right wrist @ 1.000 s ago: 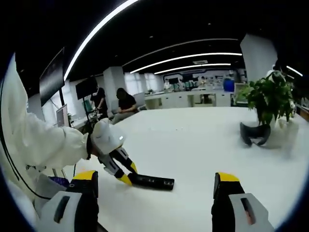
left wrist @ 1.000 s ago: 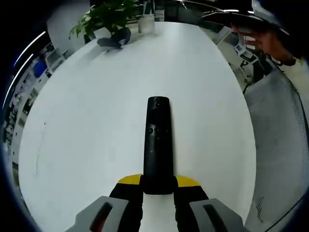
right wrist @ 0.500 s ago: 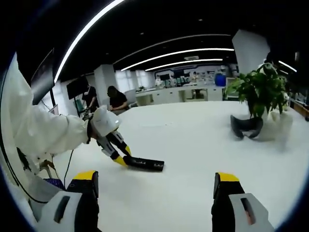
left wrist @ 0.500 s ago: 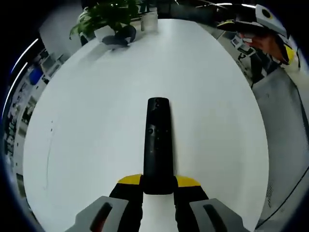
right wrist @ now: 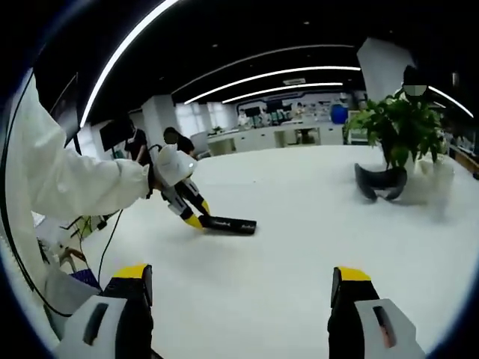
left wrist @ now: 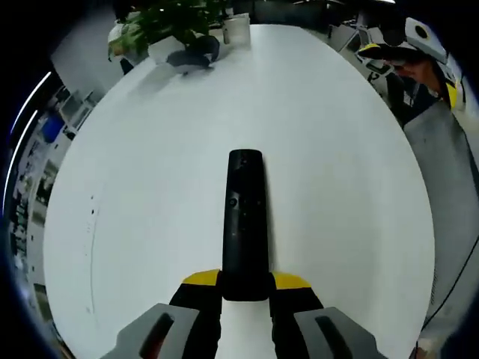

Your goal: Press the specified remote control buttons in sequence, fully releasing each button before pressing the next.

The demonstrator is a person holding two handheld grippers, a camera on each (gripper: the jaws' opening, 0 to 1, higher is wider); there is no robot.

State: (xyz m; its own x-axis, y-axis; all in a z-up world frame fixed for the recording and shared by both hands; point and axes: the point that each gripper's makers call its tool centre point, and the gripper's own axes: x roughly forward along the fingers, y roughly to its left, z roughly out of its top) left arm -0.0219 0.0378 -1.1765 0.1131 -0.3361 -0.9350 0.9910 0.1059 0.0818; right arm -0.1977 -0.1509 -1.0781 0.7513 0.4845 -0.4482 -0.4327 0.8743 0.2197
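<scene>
- Black and slim, the remote control [left wrist: 244,224] sits clamped between the yellow-tipped jaws of the left gripper [left wrist: 245,288]; the jaws pinch its near end, and the rest of the remote runs straight ahead along the gripper's axis.
- White tabletop [left wrist: 150,187] lies under the remote — in the left gripper view it spreads out on both sides of the gripper and far ahead of it.
- Small round buttons show on the remote's upper face, about midway along its length; they are too small to tell apart.
- Far ahead and to the left of the left gripper stands a potted plant [left wrist: 168,22], with a dark curved object [left wrist: 196,56] on the tabletop just in front of it.
- Far ahead to the right, off the tabletop's edge, the right gripper [left wrist: 408,45] comes into that view, held by a hand.
- In the right gripper view, the right gripper [right wrist: 239,280] has its jaws spread wide apart with nothing between them — only bare tabletop [right wrist: 299,247] shows in the gap.
- Ahead and to the left of it, a white sleeve [right wrist: 67,183] leads to the left gripper [right wrist: 194,219], which grips the remote control [right wrist: 228,224] by one end, the remote lying level at the tabletop.
- Farther off to the right stands the potted plant [right wrist: 397,131] with the dark curved object [right wrist: 380,182] at its base.
</scene>
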